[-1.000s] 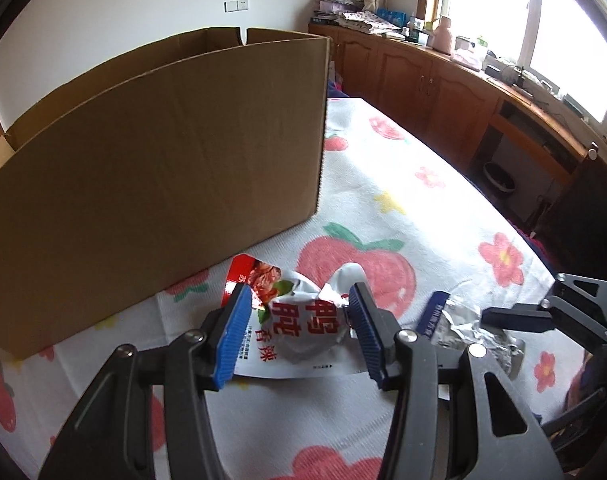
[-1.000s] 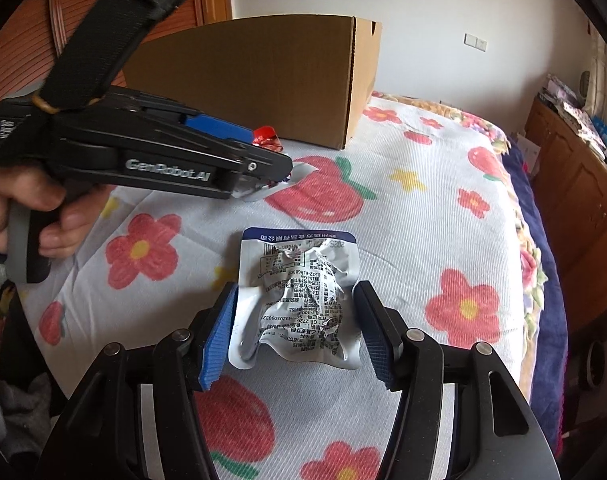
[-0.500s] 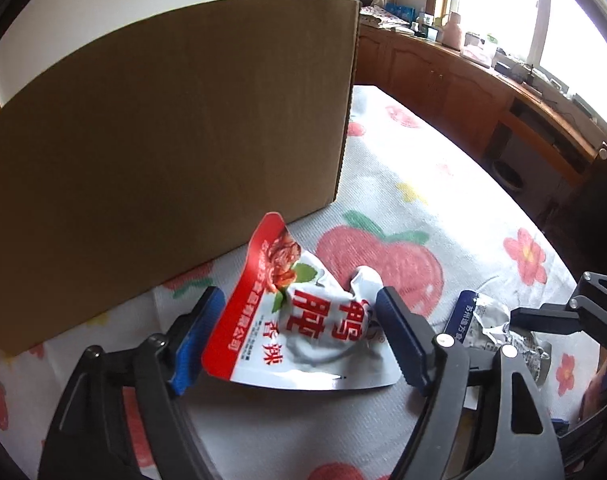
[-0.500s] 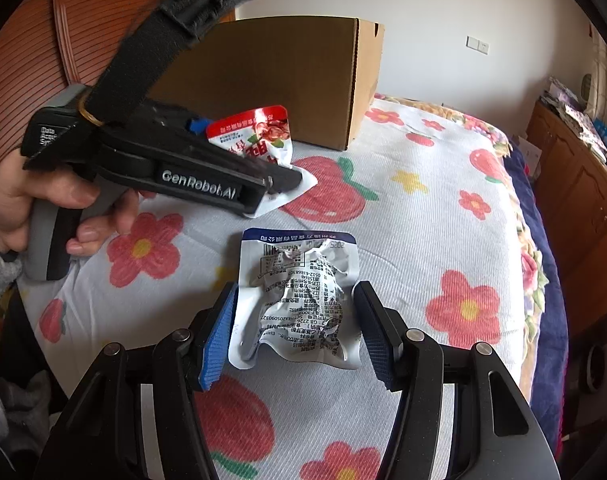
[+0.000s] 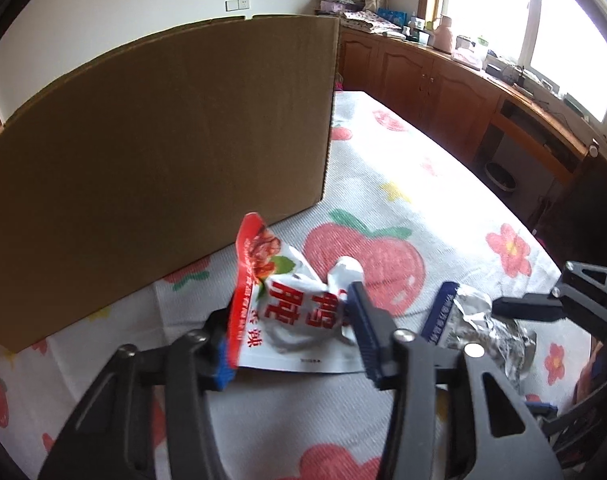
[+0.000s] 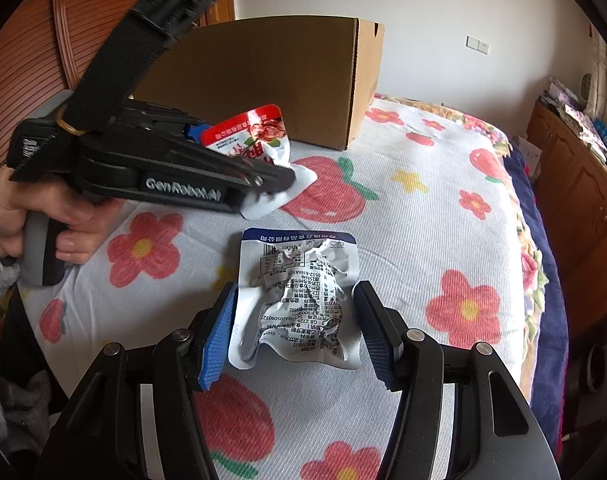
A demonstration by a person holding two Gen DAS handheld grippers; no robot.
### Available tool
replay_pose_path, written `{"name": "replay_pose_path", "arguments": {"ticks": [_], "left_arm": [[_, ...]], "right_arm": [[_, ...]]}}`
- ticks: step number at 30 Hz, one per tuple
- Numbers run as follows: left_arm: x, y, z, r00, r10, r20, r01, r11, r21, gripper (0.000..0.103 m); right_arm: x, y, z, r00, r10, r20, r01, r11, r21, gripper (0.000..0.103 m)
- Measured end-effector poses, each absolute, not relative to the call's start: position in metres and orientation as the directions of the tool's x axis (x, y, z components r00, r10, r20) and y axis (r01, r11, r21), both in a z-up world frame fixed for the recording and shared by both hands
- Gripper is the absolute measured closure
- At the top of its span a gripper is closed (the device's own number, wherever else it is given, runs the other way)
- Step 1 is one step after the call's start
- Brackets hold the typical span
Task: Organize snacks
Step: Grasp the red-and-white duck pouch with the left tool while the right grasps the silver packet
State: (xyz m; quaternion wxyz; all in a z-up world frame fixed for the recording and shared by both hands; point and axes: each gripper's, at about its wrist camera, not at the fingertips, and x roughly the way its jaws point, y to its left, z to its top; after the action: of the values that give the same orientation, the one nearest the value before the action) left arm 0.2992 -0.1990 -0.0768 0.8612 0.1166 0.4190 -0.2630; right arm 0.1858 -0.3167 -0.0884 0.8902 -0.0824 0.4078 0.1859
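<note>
Left tool (image 5: 291, 336) closing on crumpled red-and-white snack pouch (image 5: 287, 300), tilted up

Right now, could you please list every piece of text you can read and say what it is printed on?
"GenRobot.AI": side of the left gripper.
"鸭肫", "香辣": red snack pouch.
"GB 2726", upside down: silver snack pouch; its remaining fine print is too small to read.

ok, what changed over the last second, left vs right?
The left gripper let its jaws out around the red snack pouch, then started closing again; the pouch now stands tilted up between them, lifted off the tablecloth at its red end. The right gripper stayed put, jaws astride the silver pouch. The cardboard box is unmoved.
</note>
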Motion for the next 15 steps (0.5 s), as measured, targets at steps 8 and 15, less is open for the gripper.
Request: {"name": "replay_pose_path", "arguments": {"ticks": [8, 15], "left_arm": [[0.283, -0.180, -0.061, 0.523, -0.381, -0.762, 0.554, 0.831, -0.035, 0.081], [0.271, -0.164, -0.049, 0.540, -0.408, -0.736, 0.552, 0.832, -0.056, 0.094]], "right_arm": [[0.186, -0.317, -0.088, 0.596, 0.260, -0.760, -0.397, 0.918, 0.003, 0.044], [0.187, -0.316, -0.088, 0.594, 0.250, -0.765, -0.391, 0.920, -0.002, 0.045]]}}
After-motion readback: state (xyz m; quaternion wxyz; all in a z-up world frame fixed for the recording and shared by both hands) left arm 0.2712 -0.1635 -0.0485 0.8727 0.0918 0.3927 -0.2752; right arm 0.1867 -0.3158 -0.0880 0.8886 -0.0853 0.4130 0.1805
